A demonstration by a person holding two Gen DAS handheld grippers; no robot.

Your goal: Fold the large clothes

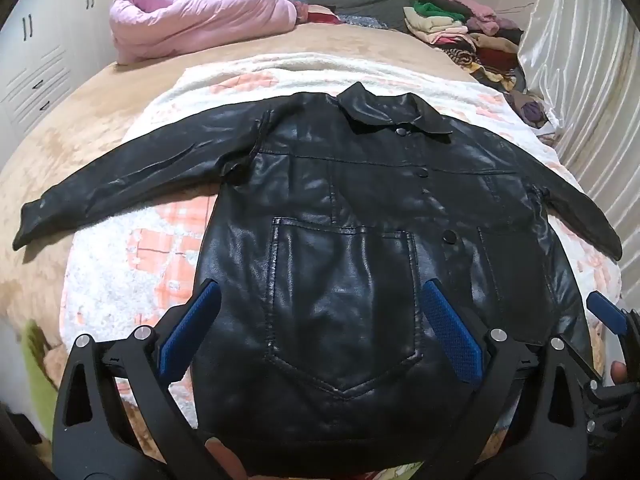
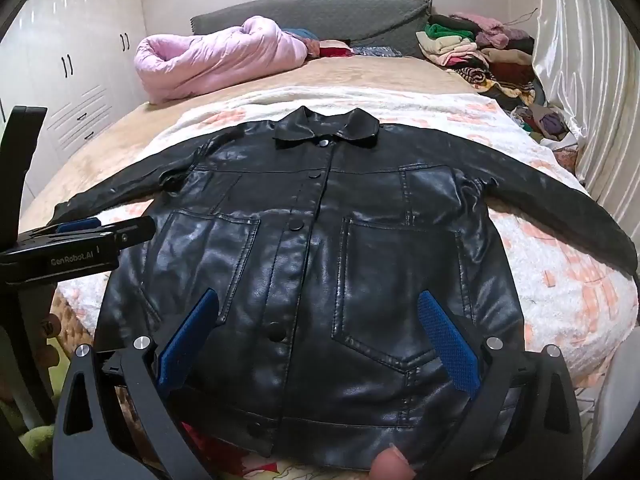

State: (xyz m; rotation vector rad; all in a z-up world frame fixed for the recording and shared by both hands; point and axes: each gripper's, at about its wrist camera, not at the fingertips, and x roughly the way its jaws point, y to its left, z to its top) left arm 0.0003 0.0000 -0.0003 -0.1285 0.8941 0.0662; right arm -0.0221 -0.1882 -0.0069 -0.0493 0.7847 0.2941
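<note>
A black leather jacket (image 1: pixel 352 216) lies flat and face up on the bed, buttoned, collar at the far end, both sleeves spread out to the sides. It also shows in the right wrist view (image 2: pixel 320 240). My left gripper (image 1: pixel 320 292) is open and empty above the jacket's lower left pocket. My right gripper (image 2: pixel 320 300) is open and empty above the lower front and hem. The left gripper shows from the side at the left edge of the right wrist view (image 2: pixel 80 236). A right gripper fingertip (image 1: pixel 604 308) shows at the right edge of the left wrist view.
A white and pink fleece blanket (image 1: pixel 132 264) lies under the jacket on the tan bed cover (image 1: pixel 52 160). A pink quilt (image 1: pixel 192 16) is rolled up at the far left. A pile of clothes (image 1: pixel 472 36) sits at the far right. A curtain (image 1: pixel 588 92) hangs right; wardrobes (image 2: pixel 72 72) stand left.
</note>
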